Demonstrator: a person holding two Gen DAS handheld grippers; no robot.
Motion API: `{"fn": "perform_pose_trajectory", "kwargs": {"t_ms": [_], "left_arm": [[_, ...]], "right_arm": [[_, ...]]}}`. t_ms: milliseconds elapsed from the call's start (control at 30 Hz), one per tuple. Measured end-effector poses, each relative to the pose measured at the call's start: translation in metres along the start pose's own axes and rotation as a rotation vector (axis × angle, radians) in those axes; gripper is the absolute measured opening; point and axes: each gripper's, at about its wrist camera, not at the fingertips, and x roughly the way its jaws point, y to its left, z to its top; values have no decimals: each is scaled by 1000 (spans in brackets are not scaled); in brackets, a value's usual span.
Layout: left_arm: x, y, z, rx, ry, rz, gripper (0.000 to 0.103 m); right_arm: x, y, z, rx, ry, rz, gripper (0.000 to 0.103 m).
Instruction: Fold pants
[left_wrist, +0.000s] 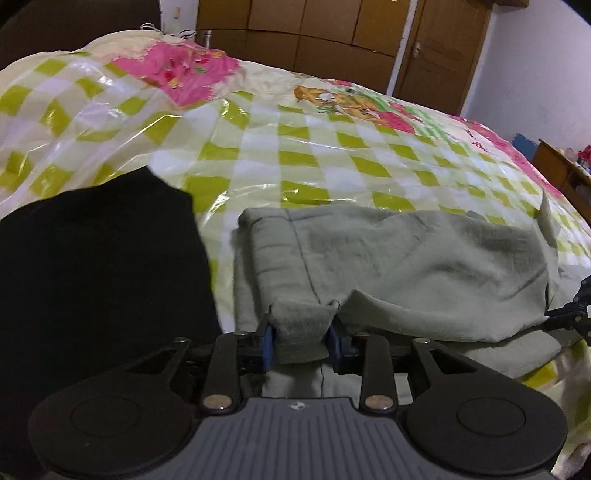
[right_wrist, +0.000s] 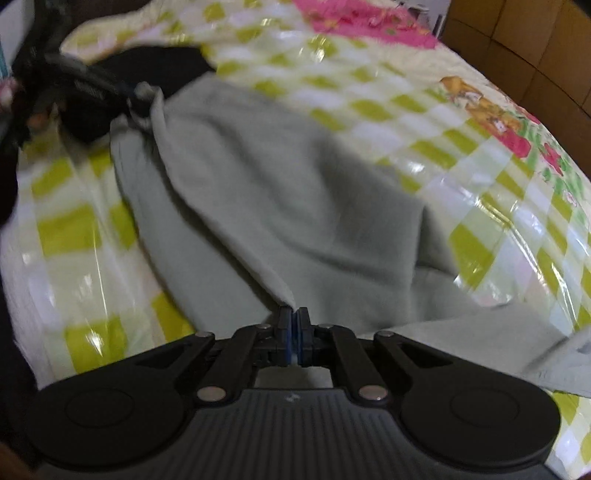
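- Left wrist view: left gripper (left_wrist: 301, 341) has its jaws part open around a thick wad of the pants (left_wrist: 406, 266), grey-green fabric.
- The wad fills the gap between the blue pads (left_wrist: 266, 341); cloth touches both pads, so it reads as a grip, with the fold bulging up above the fingertips.
- More pants fabric hangs below the jaws, toward the camera body.
- The rest of the pants spread up and right from the jaws over the bed (left_wrist: 295, 147), which has a glossy green-and-white checked cover.
- A seam line runs up the fabric just left of centre; the far edge of the pants is bunched and lies on the cover.
- A black cloth (left_wrist: 99, 258) lies left of the pants, apart from them, with a strip of cover between.
- Part of the right gripper (left_wrist: 569, 314) shows at the right edge, at the pants' right end; its jaws cannot be read from here.
- Brown wardrobe (left_wrist: 332, 33) stands behind the bed.
- Right wrist view, blurred: right gripper (right_wrist: 294, 325) has its jaws pinched nearly together, pads almost touching.
- A thin edge of the pants (right_wrist: 277, 192) comes to a point right at the fingertips and goes in between them; held.
- From the jaws the fabric fans out up and left across the bed (right_wrist: 498, 221), with another flap trailing to the lower right.
- At the far upper-left corner of the pants, the left gripper (right_wrist: 136, 96) has the cloth bunched at its tip.
- The black cloth (right_wrist: 162, 61) sits just behind that corner.
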Motion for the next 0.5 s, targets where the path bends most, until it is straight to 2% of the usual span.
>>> {"fn": "perform_pose_trajectory", "kwargs": {"t_ms": [133, 233, 333, 433, 500], "left_arm": [[-14, 0, -11, 16, -2, 38, 52], [-27, -2, -21, 49, -20, 101, 53], [-33, -6, -21, 76, -70, 216, 53], [-47, -13, -19, 88, -145, 207, 54], [-50, -23, -20, 143, -153, 201, 55]], "right_arm": [[-2, 11, -1, -108, 6, -20, 8], [-7, 16, 1, -155, -12, -35, 9], [-12, 28, 1, -191, -36, -62, 10], [-19, 43, 6, -210, -84, -35, 10], [-18, 54, 18, -221, -131, -16, 14]]}}
